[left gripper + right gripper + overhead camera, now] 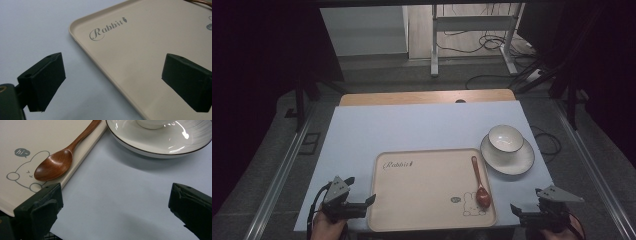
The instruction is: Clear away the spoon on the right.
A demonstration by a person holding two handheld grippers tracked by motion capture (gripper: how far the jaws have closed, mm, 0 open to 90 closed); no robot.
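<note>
A cream tray [422, 185] printed with "Rabbit" and a bunny lies at the table's near edge. A brown wooden spoon [479, 182] rests on the tray's right side, bowl toward me. To the right, a white bowl [505, 137] sits on a white plate [512, 159]. My left gripper [371, 200] is open at the tray's left edge, its jaws straddling the tray rim [105, 67]. My right gripper [514, 210] hovers open off the tray's near right corner, with the spoon [60, 160] and plate [160, 142] ahead of it.
The tray and dishes rest on a pale blue-white mat [412, 130] over a wooden table [427, 97]. Beyond the table stand a metal desk frame [472, 30] and floor cables [492, 45]. Metal rails [282, 170] run along both sides.
</note>
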